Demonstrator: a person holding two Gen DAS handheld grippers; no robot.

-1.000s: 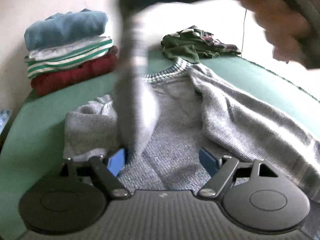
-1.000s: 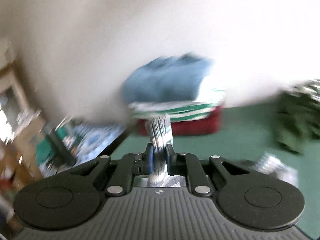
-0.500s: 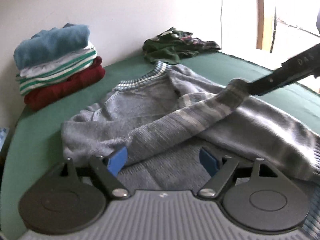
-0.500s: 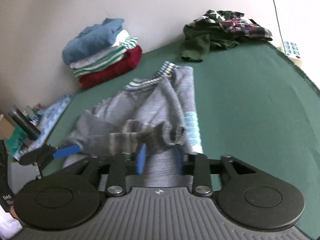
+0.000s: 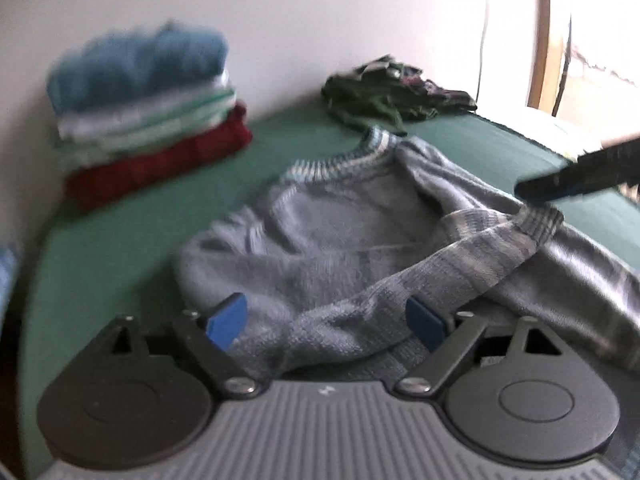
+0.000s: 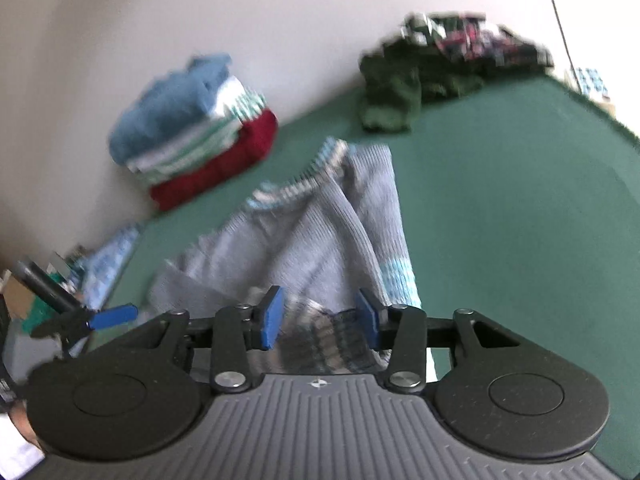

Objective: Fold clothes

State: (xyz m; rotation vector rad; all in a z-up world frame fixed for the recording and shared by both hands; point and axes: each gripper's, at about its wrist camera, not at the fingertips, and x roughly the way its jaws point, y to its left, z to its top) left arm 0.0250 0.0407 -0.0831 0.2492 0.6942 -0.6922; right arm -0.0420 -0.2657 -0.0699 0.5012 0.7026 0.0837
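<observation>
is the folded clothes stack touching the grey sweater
Apart. In the right wrist view, bare green table shows between the folded stack and the grey sweater; the left wrist view shows the same gap.

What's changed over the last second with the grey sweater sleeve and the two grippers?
The right gripper, which held the sleeve cuff high a second ago, carried it down across the grey sweater and let go; its jaws are opening, the cuff loose between them. The left gripper, open over the sweater's near edge, is starting to close. The folded stack and the dark green pile stayed put.
</observation>
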